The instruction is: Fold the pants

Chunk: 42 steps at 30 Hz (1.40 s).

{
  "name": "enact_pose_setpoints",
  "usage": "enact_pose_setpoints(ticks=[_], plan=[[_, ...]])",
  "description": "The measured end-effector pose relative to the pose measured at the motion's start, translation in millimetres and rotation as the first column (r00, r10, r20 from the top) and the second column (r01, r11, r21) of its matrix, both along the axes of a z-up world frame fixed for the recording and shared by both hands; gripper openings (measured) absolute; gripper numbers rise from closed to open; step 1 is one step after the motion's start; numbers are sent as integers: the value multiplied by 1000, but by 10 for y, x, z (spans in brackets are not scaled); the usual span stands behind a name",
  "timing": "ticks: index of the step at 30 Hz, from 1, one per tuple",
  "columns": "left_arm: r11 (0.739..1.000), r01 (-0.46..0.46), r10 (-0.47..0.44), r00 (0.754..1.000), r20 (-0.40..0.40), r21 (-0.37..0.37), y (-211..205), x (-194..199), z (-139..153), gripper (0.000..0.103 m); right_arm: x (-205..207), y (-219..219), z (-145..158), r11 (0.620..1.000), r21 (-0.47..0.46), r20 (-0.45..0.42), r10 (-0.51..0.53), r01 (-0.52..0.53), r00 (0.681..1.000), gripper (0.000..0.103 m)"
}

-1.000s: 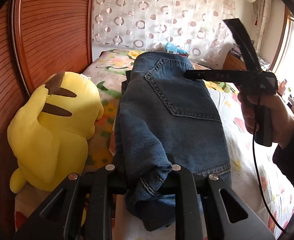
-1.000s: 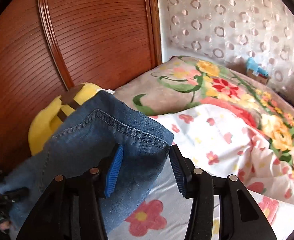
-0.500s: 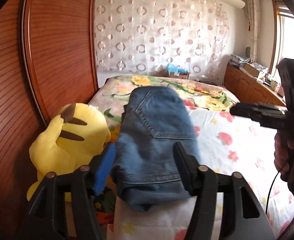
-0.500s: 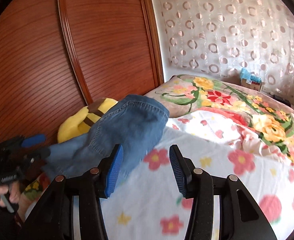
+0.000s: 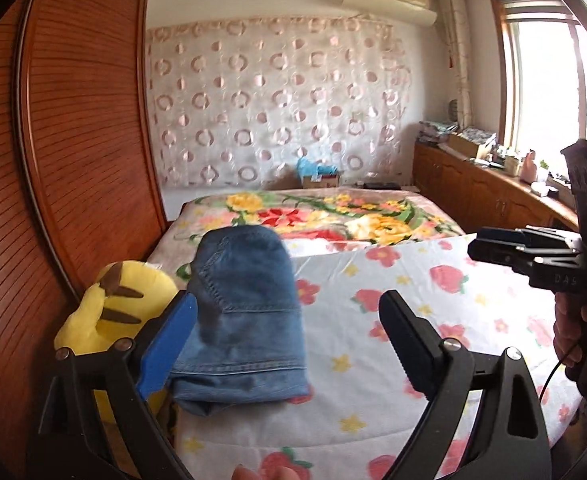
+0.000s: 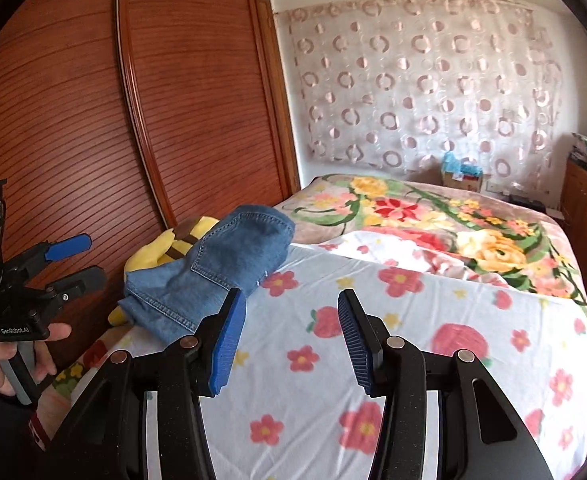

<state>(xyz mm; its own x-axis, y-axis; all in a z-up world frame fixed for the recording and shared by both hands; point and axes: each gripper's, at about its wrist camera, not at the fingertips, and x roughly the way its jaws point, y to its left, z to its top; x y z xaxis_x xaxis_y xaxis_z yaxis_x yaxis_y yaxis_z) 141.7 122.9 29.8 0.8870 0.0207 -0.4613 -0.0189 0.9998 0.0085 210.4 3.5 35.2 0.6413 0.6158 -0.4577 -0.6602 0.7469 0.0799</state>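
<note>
The blue jeans (image 5: 245,312) lie folded into a compact stack on the floral bed sheet, back pocket up, beside the yellow plush. They also show in the right wrist view (image 6: 213,272). My left gripper (image 5: 285,344) is open and empty, pulled back above the bed's near edge, its left finger over the jeans' left side in the picture. My right gripper (image 6: 289,332) is open and empty, to the right of the jeans and apart from them. Each gripper shows in the other's view: the right gripper (image 5: 533,252) and the left gripper (image 6: 73,260).
A yellow plush toy (image 5: 109,312) lies against the jeans' left side. A wooden sliding wardrobe (image 5: 73,140) runs along the bed's left. A flowered blanket (image 5: 333,216) covers the far bed. A wooden cabinet (image 5: 493,188) stands at the right under the window.
My left gripper let go of the jeans' near end, opened and drew back and up. My right gripper also drew back from the jeans. The jeans stay folded on the bed.
</note>
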Motion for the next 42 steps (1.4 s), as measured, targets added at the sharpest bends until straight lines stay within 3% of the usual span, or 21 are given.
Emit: enact_pose_setpoints(ticks=[1, 13, 21, 31, 42], plan=[[1000, 7, -7, 1000, 3, -9, -45, -5, 26, 103, -76, -66, 22, 1000, 2, 8, -4, 4, 1000, 50], [996, 88, -88, 996, 4, -29, -488, -60, 135, 103, -374, -262, 58, 997, 3, 45, -79, 79, 996, 51], [994, 103, -103, 995, -5, -30, -802, -139, 166, 103, -557, -364, 45, 988, -2, 55, -154, 155, 986, 75], [994, 107, -107, 993, -55, -19, -1097, -159, 107, 103, -792, -534, 76, 977, 9, 50, -215, 215, 975, 75], [993, 114, -115, 992, -59, -28, -1357, -256, 125, 103, -1079, -622, 169, 966, -9, 52, -256, 257, 965, 76]])
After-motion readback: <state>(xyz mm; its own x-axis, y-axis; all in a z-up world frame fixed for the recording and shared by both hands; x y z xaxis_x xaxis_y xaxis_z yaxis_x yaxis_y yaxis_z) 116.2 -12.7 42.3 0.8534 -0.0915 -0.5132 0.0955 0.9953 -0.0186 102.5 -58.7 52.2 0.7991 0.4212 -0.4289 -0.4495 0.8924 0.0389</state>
